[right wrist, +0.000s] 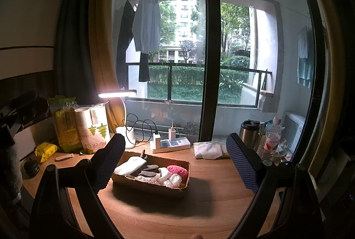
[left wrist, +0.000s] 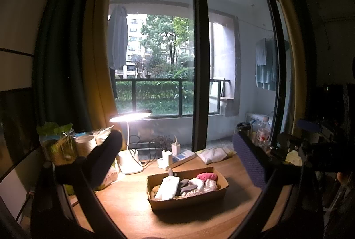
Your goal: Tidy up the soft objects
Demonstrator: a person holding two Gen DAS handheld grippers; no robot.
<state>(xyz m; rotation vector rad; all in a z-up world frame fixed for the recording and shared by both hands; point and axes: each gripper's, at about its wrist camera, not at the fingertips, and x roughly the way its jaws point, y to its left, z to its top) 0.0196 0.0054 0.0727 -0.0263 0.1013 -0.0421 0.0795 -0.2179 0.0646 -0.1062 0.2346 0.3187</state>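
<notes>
A shallow cardboard box sits on the wooden desk and holds several soft items: a white rolled cloth, grey pieces, white fluffy pieces and a pink fuzzy piece. My left gripper is open above and in front of the box with nothing between its fingers. My right gripper hovers open over the box, also holding nothing. A white folded cloth lies behind the box near the window.
A lit desk lamp and a power strip stand behind the box. Paper cup packs fill the back left. A steel flask and water bottle stand at the right.
</notes>
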